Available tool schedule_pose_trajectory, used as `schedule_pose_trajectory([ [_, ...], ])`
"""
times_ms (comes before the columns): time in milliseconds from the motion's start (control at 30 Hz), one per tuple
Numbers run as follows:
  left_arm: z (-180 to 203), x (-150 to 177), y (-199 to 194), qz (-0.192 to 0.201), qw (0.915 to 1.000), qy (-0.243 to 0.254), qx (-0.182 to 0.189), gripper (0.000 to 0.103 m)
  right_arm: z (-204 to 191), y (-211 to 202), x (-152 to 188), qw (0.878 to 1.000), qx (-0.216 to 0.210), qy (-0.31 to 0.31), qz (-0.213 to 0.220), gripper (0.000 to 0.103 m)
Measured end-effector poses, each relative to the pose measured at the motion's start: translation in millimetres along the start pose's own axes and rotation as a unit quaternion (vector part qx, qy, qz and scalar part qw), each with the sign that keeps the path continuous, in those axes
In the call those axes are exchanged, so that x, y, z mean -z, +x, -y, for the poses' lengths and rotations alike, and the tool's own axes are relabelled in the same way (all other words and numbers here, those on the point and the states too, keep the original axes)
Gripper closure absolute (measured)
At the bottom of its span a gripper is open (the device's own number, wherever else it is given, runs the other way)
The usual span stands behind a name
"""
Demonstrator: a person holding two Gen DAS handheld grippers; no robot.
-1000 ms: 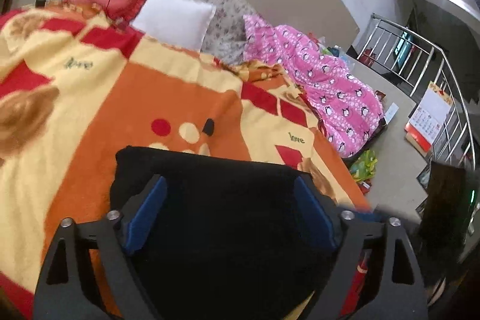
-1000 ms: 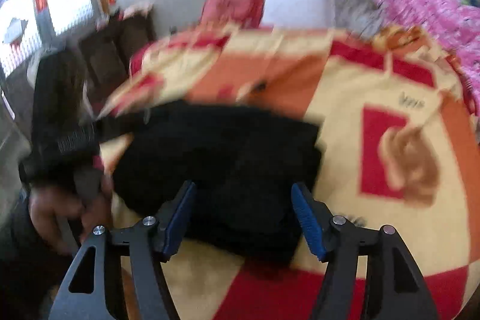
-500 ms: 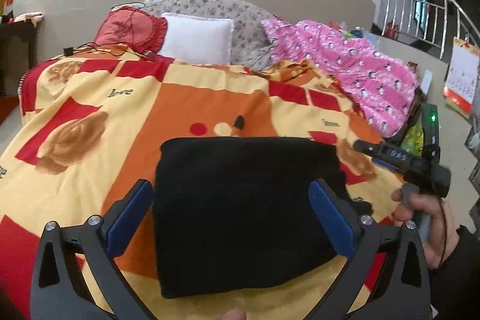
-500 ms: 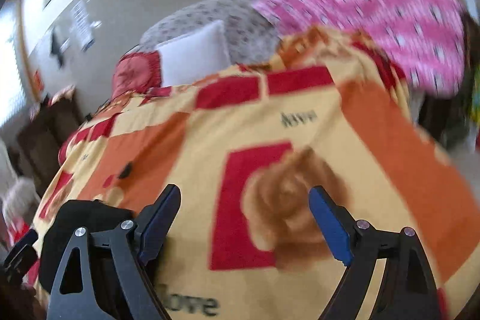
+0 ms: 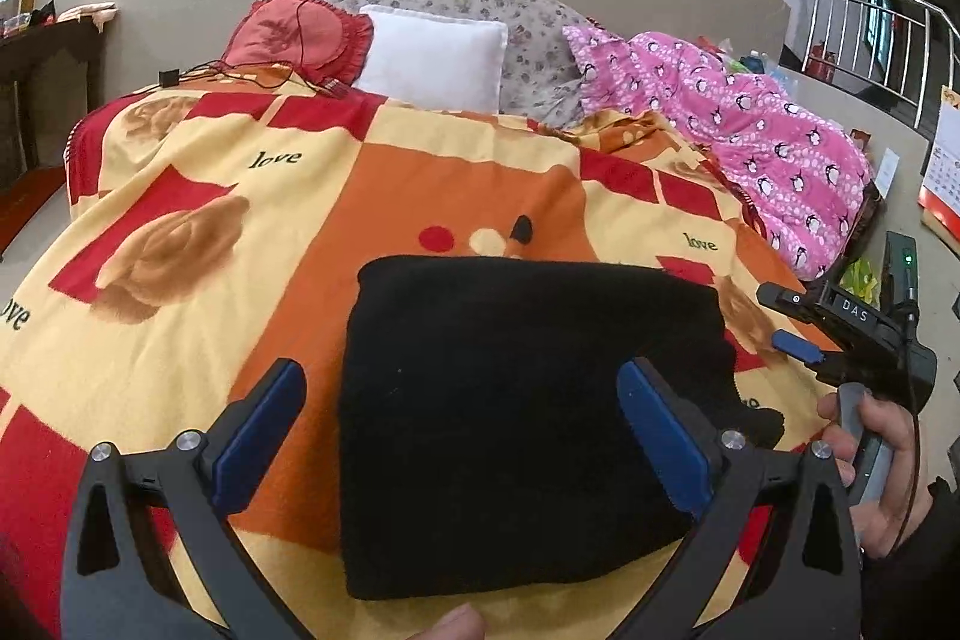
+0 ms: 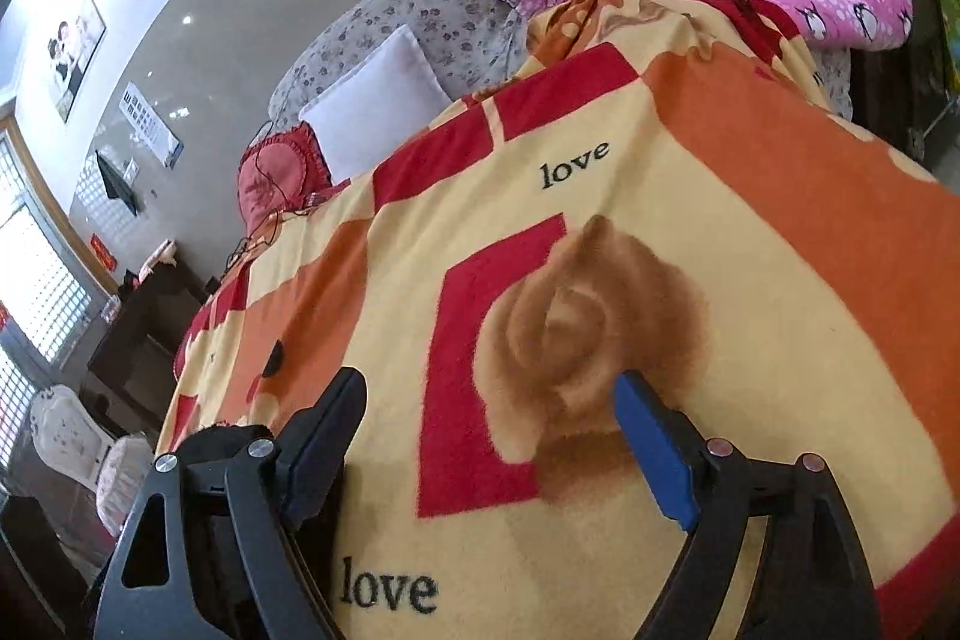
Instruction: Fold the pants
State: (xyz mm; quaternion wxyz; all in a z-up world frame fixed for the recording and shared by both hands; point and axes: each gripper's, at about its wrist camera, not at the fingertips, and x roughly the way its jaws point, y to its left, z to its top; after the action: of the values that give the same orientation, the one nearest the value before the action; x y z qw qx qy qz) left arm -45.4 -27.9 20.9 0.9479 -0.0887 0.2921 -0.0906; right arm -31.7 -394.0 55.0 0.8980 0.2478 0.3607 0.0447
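"love" on the blanket [image 5: 420,172]; "DAS" on the right gripper [image 5: 852,310].

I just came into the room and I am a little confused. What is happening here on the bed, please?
A person is folding black pants on a bed covered by an orange and yellow blanket. The pants lie in a neat folded rectangle, and nothing grips them. The left gripper hovers over them with its jaws wide apart after just opening. The right gripper, also just opened and empty, points at bare blanket beside the pants.
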Motion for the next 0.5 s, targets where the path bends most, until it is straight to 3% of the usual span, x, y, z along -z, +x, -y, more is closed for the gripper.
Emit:
schedule_pose_trajectory([
  [500,-14,-1,-2,-0.004,0.9995,-0.028,0.011,0.0,-3,5,-1,1.0,0.021,-0.01,-0.01,0.018],
])
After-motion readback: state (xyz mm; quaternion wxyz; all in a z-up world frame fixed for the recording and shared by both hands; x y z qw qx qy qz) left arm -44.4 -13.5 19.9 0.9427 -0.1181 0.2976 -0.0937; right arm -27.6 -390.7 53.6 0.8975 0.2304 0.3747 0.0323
